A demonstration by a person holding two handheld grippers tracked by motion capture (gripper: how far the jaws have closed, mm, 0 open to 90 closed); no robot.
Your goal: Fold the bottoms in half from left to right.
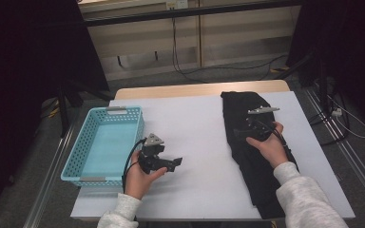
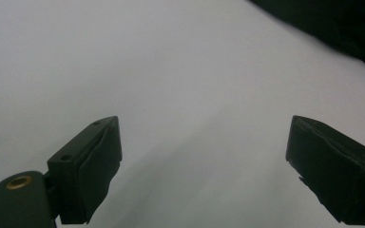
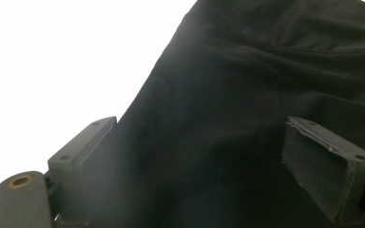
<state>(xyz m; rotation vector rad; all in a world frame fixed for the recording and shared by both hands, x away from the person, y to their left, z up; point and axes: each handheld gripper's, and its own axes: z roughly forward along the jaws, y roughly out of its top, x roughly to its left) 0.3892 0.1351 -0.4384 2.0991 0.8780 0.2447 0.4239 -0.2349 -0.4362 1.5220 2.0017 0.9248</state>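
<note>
A black garment (image 1: 254,156) lies folded lengthwise on the right half of the white table top (image 1: 195,137). My right gripper (image 1: 240,131) hovers over its upper part, jaws open, with the dark cloth (image 3: 247,95) beneath them and nothing pinched between the pads. My left gripper (image 1: 176,162) sits low near the table's front left, pointing right, jaws wide open over bare white surface (image 2: 171,85). A corner of the garment (image 2: 342,28) shows far off in the left gripper view.
A light blue plastic basket (image 1: 76,159) stands at the table's left edge, with nothing visible inside. Beyond the table are a grey floor, loose cables (image 1: 228,69) and dark stands on both sides.
</note>
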